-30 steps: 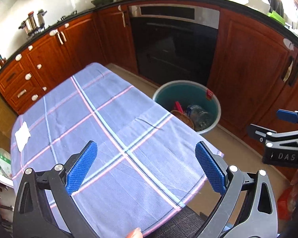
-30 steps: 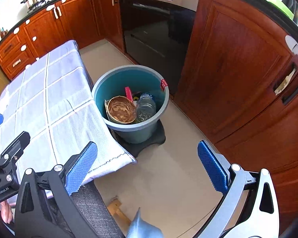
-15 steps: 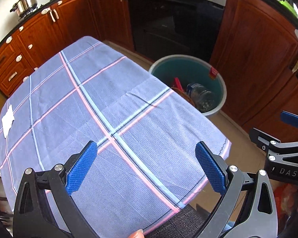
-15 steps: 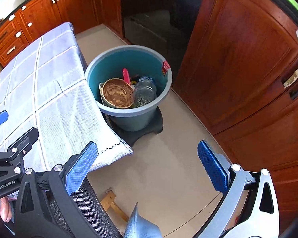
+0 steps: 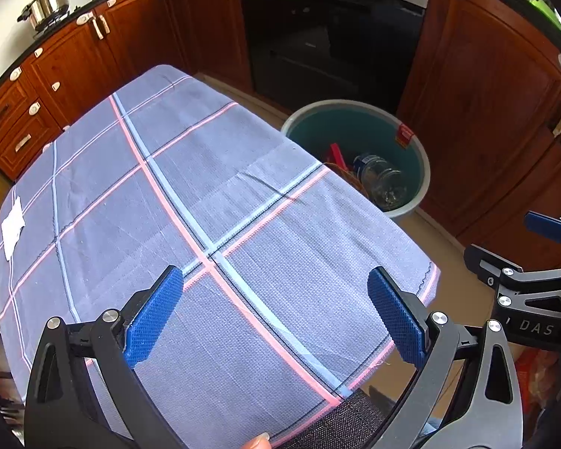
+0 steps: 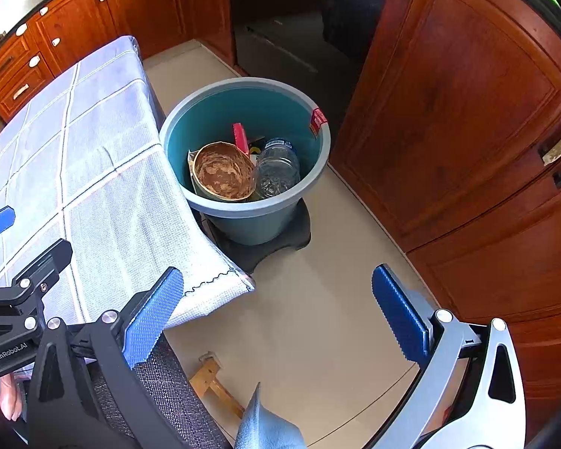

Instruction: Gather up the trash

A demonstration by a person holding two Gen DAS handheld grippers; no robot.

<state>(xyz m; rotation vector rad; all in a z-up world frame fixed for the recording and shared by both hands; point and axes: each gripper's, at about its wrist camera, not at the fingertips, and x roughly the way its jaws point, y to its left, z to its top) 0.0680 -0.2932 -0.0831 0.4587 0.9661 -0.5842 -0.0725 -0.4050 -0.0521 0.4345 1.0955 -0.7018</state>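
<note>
A teal trash bucket stands on the floor just right of the table; it also shows in the left wrist view. In it lie a brown paper bowl, a clear plastic bottle and a red packet. A white crumpled paper lies at the table's far left edge. My left gripper is open and empty above the near part of the blue checked tablecloth. My right gripper is open and empty above the floor, near the bucket.
Wooden cabinets and a black oven line the walls behind the bucket. A steel pot sits on the counter. A grey chair seat is under my grippers. The bucket rests on a black base.
Both views have tilted down and moved slightly closer to the table and bucket. Both grippers stay open and empty.
</note>
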